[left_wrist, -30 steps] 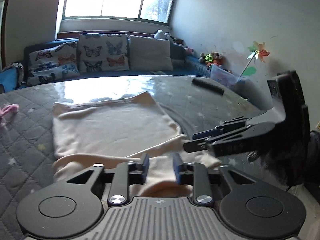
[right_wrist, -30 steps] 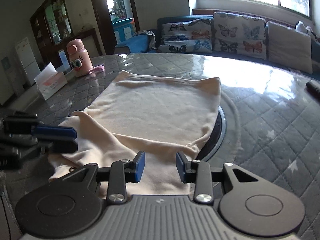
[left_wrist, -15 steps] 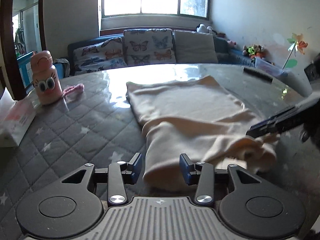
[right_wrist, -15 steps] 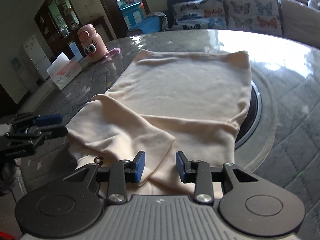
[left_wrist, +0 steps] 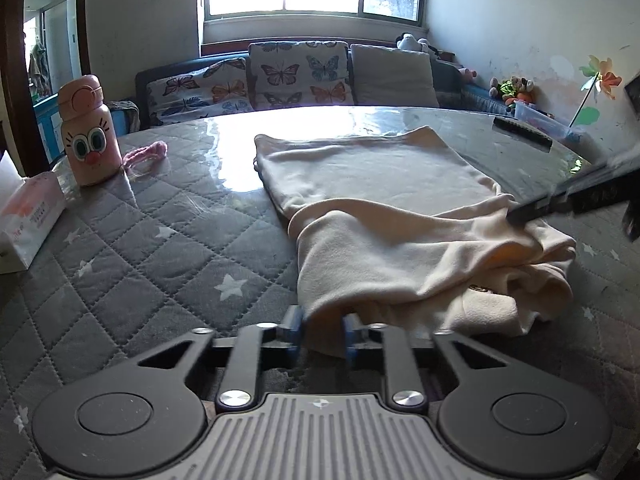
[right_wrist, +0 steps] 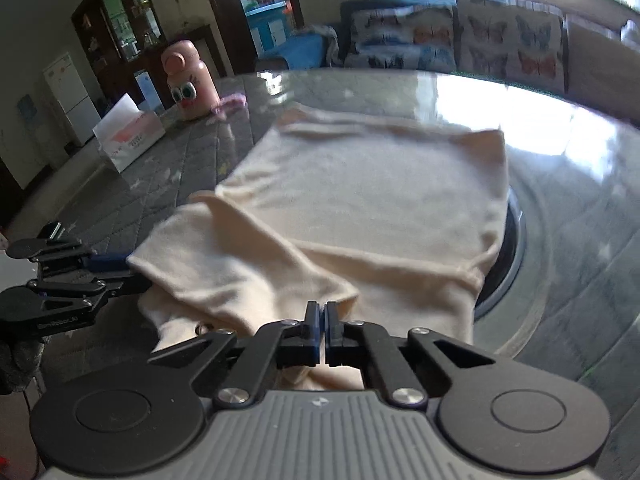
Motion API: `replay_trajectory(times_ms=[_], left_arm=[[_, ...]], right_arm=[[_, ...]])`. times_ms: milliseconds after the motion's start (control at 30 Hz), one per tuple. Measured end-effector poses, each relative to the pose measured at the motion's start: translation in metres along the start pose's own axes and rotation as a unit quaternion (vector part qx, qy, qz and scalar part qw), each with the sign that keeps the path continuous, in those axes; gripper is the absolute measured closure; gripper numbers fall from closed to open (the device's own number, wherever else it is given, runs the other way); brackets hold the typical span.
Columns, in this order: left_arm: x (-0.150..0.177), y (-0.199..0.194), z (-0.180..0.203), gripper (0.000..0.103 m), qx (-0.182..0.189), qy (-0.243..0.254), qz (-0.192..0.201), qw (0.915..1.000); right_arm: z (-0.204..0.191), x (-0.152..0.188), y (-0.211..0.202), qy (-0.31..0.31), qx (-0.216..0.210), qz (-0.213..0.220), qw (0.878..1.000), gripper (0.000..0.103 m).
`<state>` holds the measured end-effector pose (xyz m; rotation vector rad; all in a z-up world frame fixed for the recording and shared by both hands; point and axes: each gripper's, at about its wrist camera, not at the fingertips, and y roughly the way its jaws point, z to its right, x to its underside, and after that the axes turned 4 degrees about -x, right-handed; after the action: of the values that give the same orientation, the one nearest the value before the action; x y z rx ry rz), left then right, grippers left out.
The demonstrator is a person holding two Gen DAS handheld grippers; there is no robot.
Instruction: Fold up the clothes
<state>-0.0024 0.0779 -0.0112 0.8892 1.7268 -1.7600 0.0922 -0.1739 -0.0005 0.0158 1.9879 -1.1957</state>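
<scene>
- Left wrist view: the left gripper (left_wrist: 322, 332) is now straddling the near corner of the cream garment (left_wrist: 400, 216), fingers partly open with the cloth sitting between them, not yet pinched; half a second ago that corner was lying just ahead of wider-spread fingers. The garment is lying on the quilted table (left_wrist: 160, 240), its near end bunched.
- Right wrist view: the right gripper (right_wrist: 322, 334) is closing to a sliver on the near hem (it was gaping before), so a lift-and-fold is probably starting.
</scene>
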Motion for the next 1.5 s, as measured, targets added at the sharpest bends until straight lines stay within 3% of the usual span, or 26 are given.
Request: replay_trajectory(times_ms=[300, 433, 667, 900, 1100, 1267, 1500], left_arm=[[0.001, -0.019, 0.016, 0.1, 0.005, 0.042, 0.03, 0.9986], [0.005, -0.018, 0.026, 0.1, 0.022, 0.062, 0.022, 0.9976], [-0.001, -0.021, 0.025, 0.096, 0.047, 0.071, 0.007, 0.9963], [-0.032, -0.015, 0.015, 0.096, 0.041, 0.051, 0.028, 0.9975], [-0.055, 0.03, 0.021, 0.096, 0.042, 0.038, 0.006, 0.9984], [-0.057, 0.059, 0.019, 0.096, 0.026, 0.041, -0.014, 0.9987], [-0.056, 0.055, 0.0, 0.095, 0.0, 0.028, -0.007, 0.9996]], right_arm=[[-0.017, -0.032, -0.053, -0.088, 0.055, 0.1, 0.989, 0.102], [-0.012, -0.028, -0.052, -0.091, 0.073, 0.099, 0.988, 0.102], [0.024, 0.001, -0.009, -0.04, 0.084, 0.007, 0.996, 0.098], [0.03, -0.008, -0.016, -0.029, 0.064, 0.032, 0.997, 0.093], [0.032, -0.005, 0.006, -0.021, 0.044, 0.023, 0.999, 0.092], [0.039, -0.004, 0.016, -0.016, 0.044, 0.017, 0.999, 0.091], [0.05, 0.001, 0.014, -0.006, 0.052, 0.006, 0.999, 0.091]])
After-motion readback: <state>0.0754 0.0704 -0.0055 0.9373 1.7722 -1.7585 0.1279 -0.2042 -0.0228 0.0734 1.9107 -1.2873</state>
